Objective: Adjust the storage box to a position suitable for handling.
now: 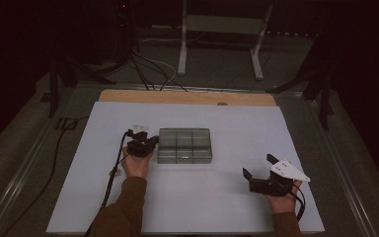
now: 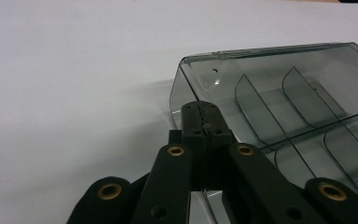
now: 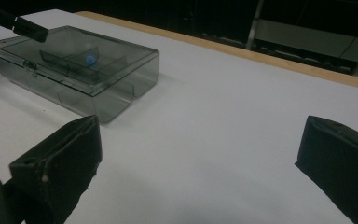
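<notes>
A smoky clear plastic box (image 1: 184, 145) with several compartments and its lid down lies in the middle of the white table top (image 1: 237, 197). My left gripper (image 1: 150, 142) is at the box's left end. In the left gripper view its jaws are pressed together, and the left gripper (image 2: 201, 119) tip sits over the near corner of the box (image 2: 279, 93). The right gripper (image 1: 258, 165) rests to the right front, well away from the box and open. In its own view the right gripper (image 3: 200, 158) has bare table between its jaws, and the box (image 3: 74, 60) shows a small blue spot (image 3: 90, 59) inside.
A wooden strip (image 1: 187, 97) runs along the table's far edge. Beyond it on the floor are cables (image 1: 153, 69) and a white metal stand (image 1: 222, 29). A cable (image 1: 113, 173) trails from the left gripper towards the table's front edge.
</notes>
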### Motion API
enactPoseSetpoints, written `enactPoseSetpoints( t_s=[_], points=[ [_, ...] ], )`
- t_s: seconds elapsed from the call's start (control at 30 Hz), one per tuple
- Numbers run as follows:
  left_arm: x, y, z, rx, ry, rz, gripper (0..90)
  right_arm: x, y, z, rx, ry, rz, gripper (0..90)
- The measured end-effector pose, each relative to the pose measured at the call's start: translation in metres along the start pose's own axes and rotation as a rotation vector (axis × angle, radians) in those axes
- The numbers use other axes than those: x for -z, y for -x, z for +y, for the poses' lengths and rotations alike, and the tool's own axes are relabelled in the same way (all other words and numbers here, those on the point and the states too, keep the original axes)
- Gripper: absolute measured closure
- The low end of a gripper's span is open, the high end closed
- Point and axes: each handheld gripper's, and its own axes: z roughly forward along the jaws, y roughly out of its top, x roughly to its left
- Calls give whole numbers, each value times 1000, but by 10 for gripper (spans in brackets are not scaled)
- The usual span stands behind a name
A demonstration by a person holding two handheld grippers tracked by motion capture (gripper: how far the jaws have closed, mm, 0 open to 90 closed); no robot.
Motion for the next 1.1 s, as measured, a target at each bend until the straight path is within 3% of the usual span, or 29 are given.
enactPoseSetpoints(
  t_s=[0.2, 0.7, 0.77, 0.8, 0.83, 0.87, 0.9, 1.03, 1.1],
  points=[
    [-4, 6, 0, -15, -1, -21, 900, 0, 1, 0, 0, 4, -2, 0],
    [-7, 10, 3, -18, 0, -18, 900, 1, 2, 0, -4, 7, -3, 0],
    [-4, 9, 3, -11, 20, 24, 772, 2, 2, 0, -6, 9, -4, 0],
    [-4, 9, 3, -11, 20, 24, 697, 2, 2, 0, -6, 9, -4, 0],
    [0, 6, 3, 5, 42, 48, 697, 2, 2, 0, -7, 10, -5, 0],
    [0, 6, 3, 5, 42, 48, 573, 2, 2, 0, -6, 10, -5, 0],
    [3, 3, 2, 9, 55, 56, 536, 2, 2, 0, -6, 10, -5, 0],
    [7, 1, 3, 7, 63, 49, 488, 2, 2, 0, -5, 11, -6, 0],
    [15, -1, 5, 15, 101, 21, 366, 1, 3, 0, -6, 8, -7, 0]
  ],
)
